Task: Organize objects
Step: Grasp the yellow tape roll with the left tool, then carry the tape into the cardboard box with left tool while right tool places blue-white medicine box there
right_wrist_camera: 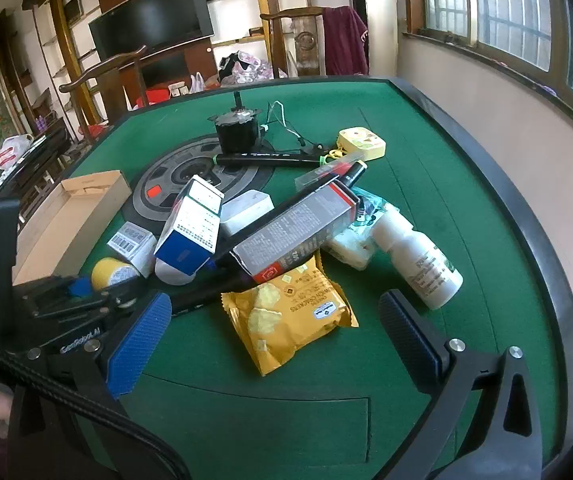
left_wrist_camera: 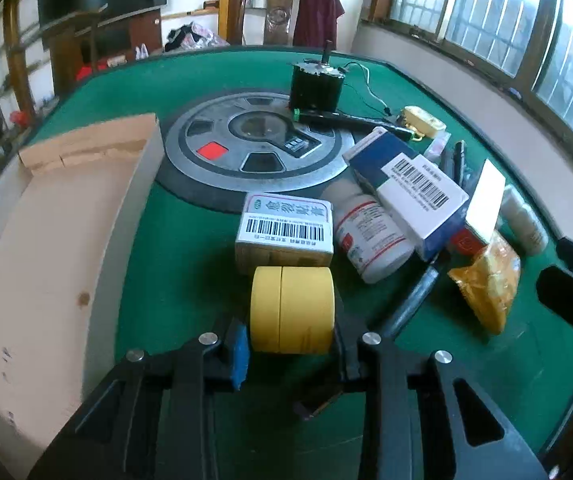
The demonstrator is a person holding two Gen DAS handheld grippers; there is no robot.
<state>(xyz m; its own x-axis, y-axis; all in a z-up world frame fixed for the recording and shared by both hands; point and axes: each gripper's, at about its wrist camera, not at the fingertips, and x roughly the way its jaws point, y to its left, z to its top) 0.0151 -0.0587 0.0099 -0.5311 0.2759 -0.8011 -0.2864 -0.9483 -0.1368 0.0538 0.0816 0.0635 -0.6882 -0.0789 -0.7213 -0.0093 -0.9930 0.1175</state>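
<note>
Left wrist view: left claw [left_wrist_camera: 291, 344] pinching cylindrical yellow tape roll [left_wrist_camera: 292, 308]; right claw [right_wrist_camera: 276, 334] spread.

Black tongs [right_wrist_camera: 270, 336] with blue ribbed pads [right_wrist_camera: 138, 344], silver screws.

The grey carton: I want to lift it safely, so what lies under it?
The grey carton leans across the yellow cracker packet and a black pen; a white tissue pack shows beneath its right end. Anything further beneath is hidden.
</note>
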